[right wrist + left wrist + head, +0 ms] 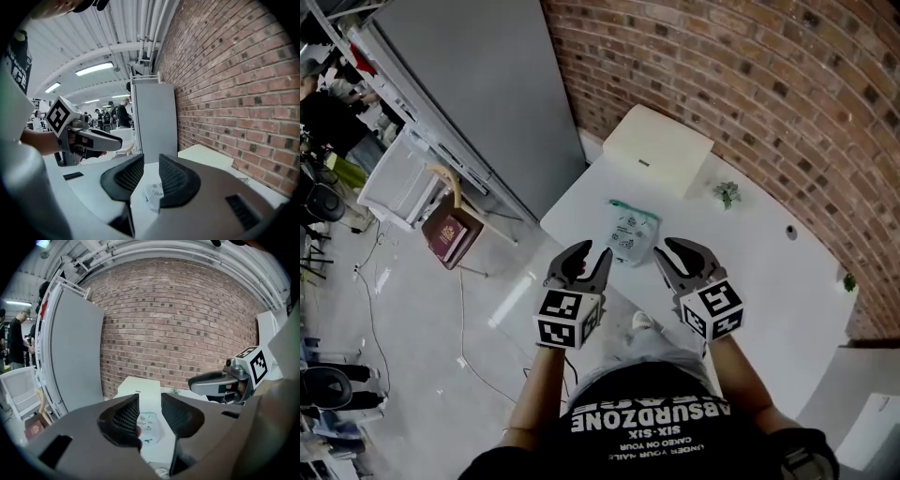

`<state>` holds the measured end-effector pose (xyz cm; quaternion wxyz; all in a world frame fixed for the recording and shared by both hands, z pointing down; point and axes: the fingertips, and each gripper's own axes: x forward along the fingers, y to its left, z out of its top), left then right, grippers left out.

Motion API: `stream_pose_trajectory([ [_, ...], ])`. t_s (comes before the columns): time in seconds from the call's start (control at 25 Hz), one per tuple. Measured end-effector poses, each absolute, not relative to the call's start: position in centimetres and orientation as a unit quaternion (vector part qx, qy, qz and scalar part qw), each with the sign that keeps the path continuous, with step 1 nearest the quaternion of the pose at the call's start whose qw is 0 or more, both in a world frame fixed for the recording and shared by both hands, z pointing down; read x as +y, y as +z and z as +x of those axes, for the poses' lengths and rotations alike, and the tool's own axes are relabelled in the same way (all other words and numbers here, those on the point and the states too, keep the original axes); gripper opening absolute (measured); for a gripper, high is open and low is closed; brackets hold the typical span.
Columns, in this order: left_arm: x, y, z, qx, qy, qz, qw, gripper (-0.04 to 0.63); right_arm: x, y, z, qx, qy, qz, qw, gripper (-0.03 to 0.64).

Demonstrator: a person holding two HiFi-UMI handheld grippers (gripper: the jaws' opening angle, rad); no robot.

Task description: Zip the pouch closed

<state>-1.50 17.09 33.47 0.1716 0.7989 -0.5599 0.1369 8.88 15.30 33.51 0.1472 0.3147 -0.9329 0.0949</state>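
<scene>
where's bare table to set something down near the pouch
The widest bare stretch of table lies right of the pouch, from the right gripper out to the brick wall. Only a thin strip runs between the pouch and the table's left edge. Crowded at the far end: white box and small plant.

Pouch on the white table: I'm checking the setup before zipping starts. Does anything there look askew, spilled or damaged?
Nothing stands out. The pouch lies flat on the white table, close to the person's edge, with no spill or visible damage. The left gripper and right gripper hang short of it, jaws apart and empty.
</scene>
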Motion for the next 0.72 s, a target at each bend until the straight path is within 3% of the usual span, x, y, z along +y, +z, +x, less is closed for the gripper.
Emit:
stream_pose_trajectory([
  [0.72, 12.1, 38.1, -1.0, -0.586, 0.177, 0.761, 0.215, 0.127, 7.0, 36.8, 9.8, -0.946, 0.091, 0.262, 0.167, 0.087],
])
